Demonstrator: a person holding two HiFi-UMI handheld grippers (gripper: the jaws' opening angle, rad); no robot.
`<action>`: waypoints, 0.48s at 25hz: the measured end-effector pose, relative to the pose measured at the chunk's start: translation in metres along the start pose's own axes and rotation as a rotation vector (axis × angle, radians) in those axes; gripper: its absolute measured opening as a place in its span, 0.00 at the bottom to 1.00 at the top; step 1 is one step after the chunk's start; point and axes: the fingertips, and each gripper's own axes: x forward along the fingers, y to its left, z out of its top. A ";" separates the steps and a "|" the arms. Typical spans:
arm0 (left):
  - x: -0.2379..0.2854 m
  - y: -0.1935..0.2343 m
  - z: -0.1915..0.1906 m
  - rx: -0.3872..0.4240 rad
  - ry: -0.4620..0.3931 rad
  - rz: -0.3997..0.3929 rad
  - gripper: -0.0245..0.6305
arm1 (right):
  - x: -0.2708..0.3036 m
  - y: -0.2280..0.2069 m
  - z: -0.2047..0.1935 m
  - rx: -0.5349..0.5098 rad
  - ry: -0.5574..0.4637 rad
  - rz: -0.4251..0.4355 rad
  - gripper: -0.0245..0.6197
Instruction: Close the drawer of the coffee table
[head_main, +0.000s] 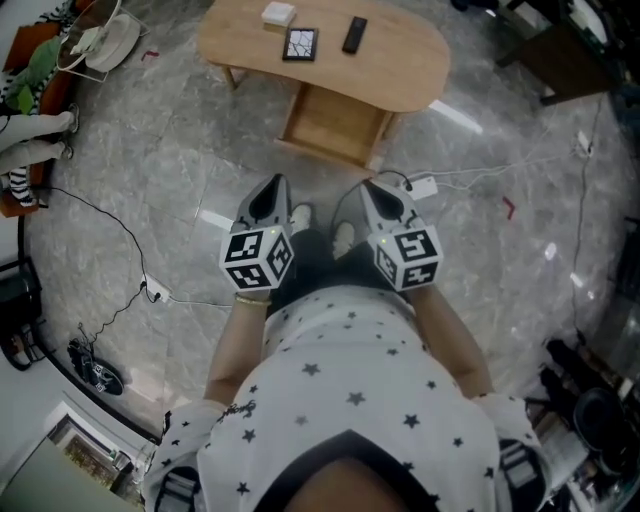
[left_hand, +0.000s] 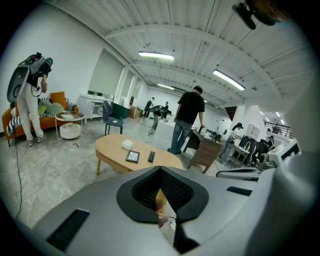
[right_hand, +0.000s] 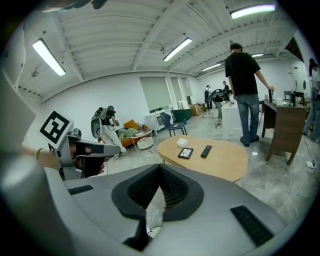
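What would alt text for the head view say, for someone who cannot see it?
Seen from above, a person in a star-print shirt holds the left gripper and right gripper, both shut and empty, before a wooden coffee table whose drawer stands open. A remote, a dark-framed square and a white box lie on top.

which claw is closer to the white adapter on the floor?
Right. In the head view the right claw is just left of the white adapter, with a small gap. The left claw is farther left, on the far side of the right claw.
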 end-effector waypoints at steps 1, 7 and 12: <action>0.004 0.002 0.000 0.008 0.010 -0.007 0.05 | 0.002 -0.003 -0.001 0.007 0.002 -0.013 0.05; 0.032 0.021 -0.002 0.065 0.089 -0.060 0.05 | 0.017 -0.022 -0.010 0.087 0.019 -0.113 0.05; 0.061 0.050 -0.010 0.112 0.155 -0.101 0.05 | 0.036 -0.037 -0.033 0.151 0.039 -0.187 0.05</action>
